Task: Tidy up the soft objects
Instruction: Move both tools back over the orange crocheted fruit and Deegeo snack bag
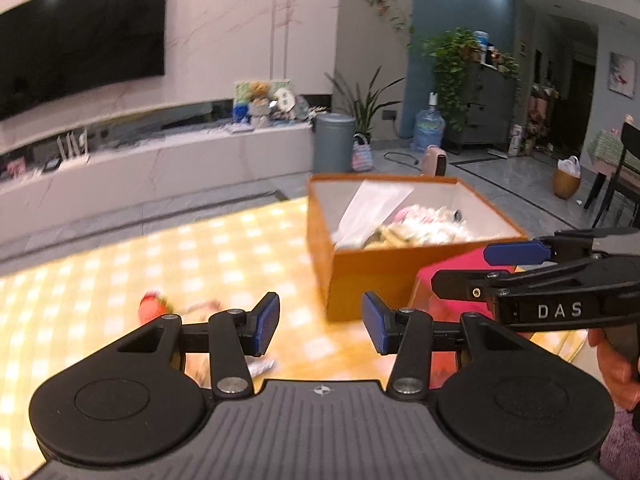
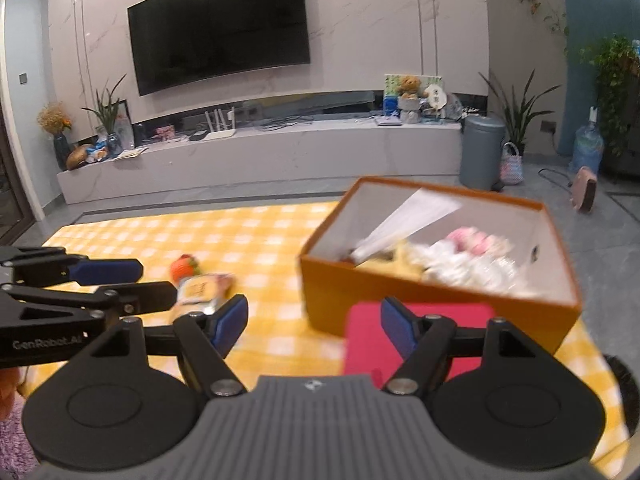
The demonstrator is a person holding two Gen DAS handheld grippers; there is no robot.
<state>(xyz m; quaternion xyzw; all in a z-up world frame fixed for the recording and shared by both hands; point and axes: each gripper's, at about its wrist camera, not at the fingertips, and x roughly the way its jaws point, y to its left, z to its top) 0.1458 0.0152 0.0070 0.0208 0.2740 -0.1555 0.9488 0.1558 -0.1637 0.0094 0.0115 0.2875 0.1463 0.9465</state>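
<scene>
An orange cardboard box (image 1: 384, 276) (image 2: 436, 304) stands open on the yellow checked cloth (image 1: 224, 256) (image 2: 256, 236). It holds white and pink soft items (image 2: 468, 256) and a sheet of white paper (image 2: 408, 216). A small orange stuffed toy (image 1: 154, 304) (image 2: 185, 266) and a packaged item (image 2: 200, 286) lie on the cloth to the box's left. A flat pink object (image 1: 452, 280) (image 2: 372, 344) lies in front of the box. My left gripper (image 1: 320, 326) is open and empty above the cloth. My right gripper (image 2: 314, 322) is open and empty, over the pink object.
A white TV bench (image 2: 260, 152) with a black TV (image 2: 220, 24) above it runs along the far wall. A grey bin (image 2: 482, 152), potted plants (image 2: 516, 112), a water bottle (image 2: 588, 148) and a pink heater (image 2: 584, 190) stand on the floor beyond the cloth.
</scene>
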